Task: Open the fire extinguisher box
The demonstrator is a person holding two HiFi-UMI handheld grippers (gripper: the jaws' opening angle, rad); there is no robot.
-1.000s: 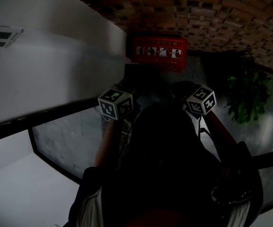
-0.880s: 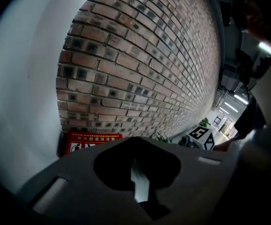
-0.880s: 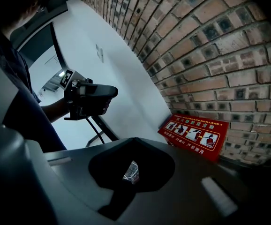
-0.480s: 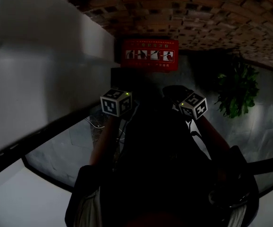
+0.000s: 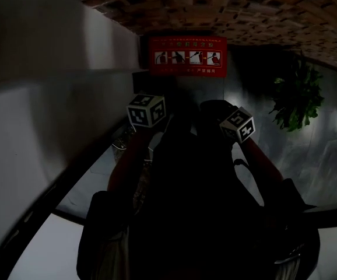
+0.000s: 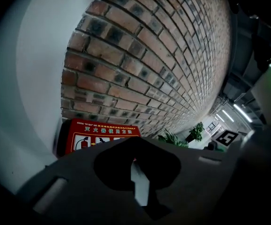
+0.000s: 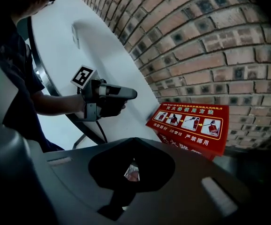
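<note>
The red fire extinguisher box stands on the floor against the brick wall, lid shut, with white pictograms on top. In the dim head view only the marker cubes of my left gripper and right gripper show clearly, both short of the box. The left gripper has its jaws together with nothing between them, and the box lies just beyond. The right gripper looks shut and empty too, with the box ahead to its right. The left gripper hovers left of the box.
A brick wall rises behind the box and a white wall with a black base strip runs along the left. A potted plant stands to the right on the glossy floor. The person's dark clothing fills the lower head view.
Both grippers have come down and closer to the red box, which now looks larger and sits higher in the head view. The jaws have stayed together.
</note>
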